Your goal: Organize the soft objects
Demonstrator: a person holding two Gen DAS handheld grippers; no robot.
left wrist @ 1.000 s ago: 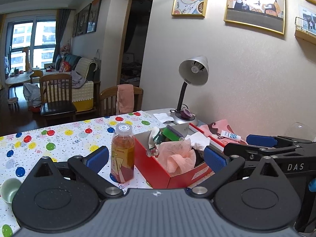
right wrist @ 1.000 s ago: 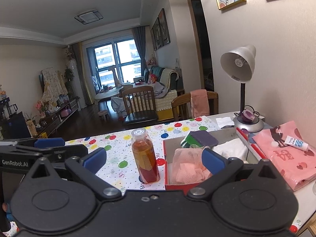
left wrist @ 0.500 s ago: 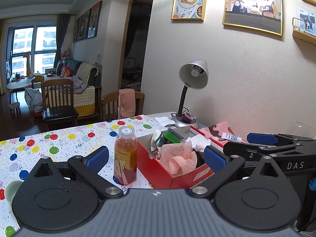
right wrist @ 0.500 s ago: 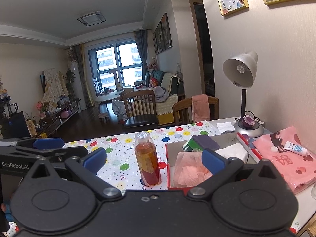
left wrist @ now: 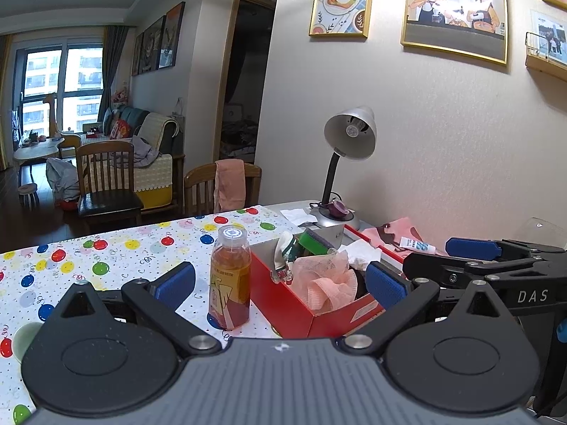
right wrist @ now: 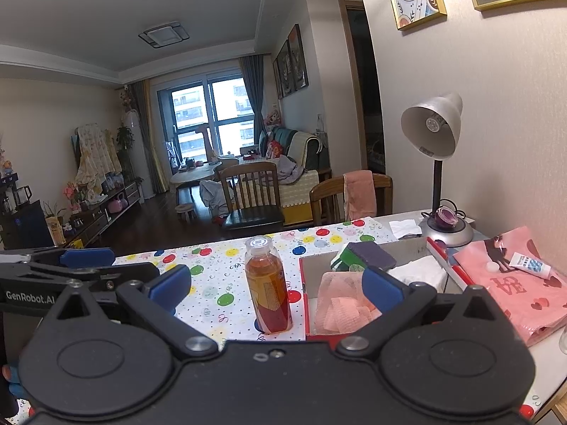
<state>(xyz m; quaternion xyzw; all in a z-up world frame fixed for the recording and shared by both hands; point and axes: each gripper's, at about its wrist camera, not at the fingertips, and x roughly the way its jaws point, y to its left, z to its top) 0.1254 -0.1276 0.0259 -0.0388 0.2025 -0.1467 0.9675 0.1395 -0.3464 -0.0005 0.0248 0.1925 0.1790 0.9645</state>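
The worktop (left wrist: 117, 258) carries a red box (left wrist: 304, 304) holding the pink mesh sponge (left wrist: 327, 279), beside a juice bottle (left wrist: 230, 276). Both the left hand-held gripper (left wrist: 280, 281) and right hand-held gripper (right wrist: 276, 288) hover spread, empty. Approach the sponge from above, avoiding the bottle.

Both cameras pulled back slightly and tilted up; red box (left wrist: 312, 304), bottle (left wrist: 229, 276) sit lower in view.
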